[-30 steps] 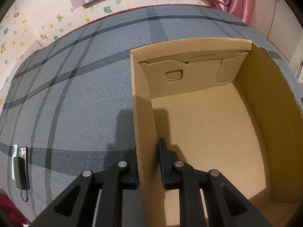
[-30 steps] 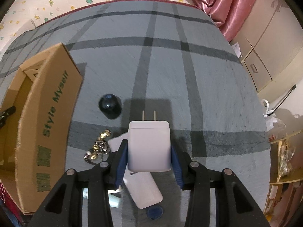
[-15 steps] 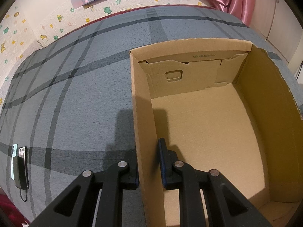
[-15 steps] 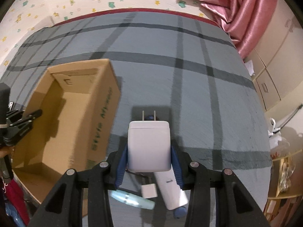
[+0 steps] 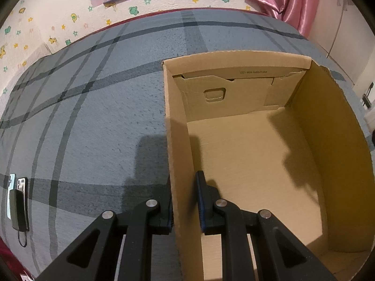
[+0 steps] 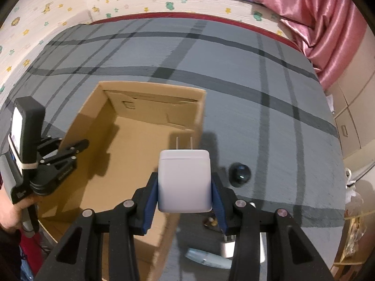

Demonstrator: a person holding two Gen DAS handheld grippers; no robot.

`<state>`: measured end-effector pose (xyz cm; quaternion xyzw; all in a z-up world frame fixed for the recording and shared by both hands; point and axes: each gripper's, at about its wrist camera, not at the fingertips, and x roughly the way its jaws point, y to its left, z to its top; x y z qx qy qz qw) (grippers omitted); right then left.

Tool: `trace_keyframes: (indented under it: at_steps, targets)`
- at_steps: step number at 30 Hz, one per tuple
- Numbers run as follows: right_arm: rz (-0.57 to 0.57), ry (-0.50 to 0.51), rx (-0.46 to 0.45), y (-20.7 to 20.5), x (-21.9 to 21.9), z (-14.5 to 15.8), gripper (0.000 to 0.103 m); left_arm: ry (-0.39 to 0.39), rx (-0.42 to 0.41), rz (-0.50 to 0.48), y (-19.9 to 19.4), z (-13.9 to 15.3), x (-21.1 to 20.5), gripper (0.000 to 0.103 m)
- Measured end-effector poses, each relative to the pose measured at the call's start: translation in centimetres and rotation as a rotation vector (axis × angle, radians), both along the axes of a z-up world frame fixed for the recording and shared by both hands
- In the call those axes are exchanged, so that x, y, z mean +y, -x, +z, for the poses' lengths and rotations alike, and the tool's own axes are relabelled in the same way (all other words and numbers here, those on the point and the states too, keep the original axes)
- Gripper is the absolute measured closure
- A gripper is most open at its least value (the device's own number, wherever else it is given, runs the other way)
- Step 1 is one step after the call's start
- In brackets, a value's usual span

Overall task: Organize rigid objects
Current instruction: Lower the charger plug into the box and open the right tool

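An open cardboard box [image 5: 257, 164] [image 6: 140, 145] with nothing in it sits on a grey plaid carpet. My left gripper [image 5: 184, 201] is shut on the box's left wall, one finger outside and one inside; the right wrist view shows that gripper [image 6: 79, 144] at the box's left edge. My right gripper [image 6: 184, 187] is shut on a white plug charger [image 6: 184, 180], prongs pointing forward, held above the box's right wall. Its shadow falls on the box's inner right side.
On the carpet right of the box lie a dark round object [image 6: 239, 174], a small brass piece [image 6: 211, 221], a little white adapter [image 6: 227, 248] and a pale tube [image 6: 206, 258]. Two phones and a black power bank [image 5: 17, 201] lie far left. A pink curtain hangs at the back right.
My right gripper has carried the charger leftward and up, from over the loose items to above the box's right wall. The left gripper and the box have stayed put.
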<state>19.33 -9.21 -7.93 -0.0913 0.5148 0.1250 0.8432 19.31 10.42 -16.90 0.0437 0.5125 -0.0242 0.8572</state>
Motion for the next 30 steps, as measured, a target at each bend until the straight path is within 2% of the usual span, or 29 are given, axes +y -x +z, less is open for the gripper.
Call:
trace_keyframes:
  at_steps: [13, 30]
  targets:
    - [0.043, -0.008, 0.048, -1.2, 5.3, -2.2, 0.058, 0.029, -0.002, 0.007, 0.2, 0.0, 0.3, 0.087]
    - [0.012, 0.002, 0.2, -2.9, 8.8, -8.9, 0.057, 0.027, 0.0, 0.011, 0.2, -0.1, 0.1, 0.087]
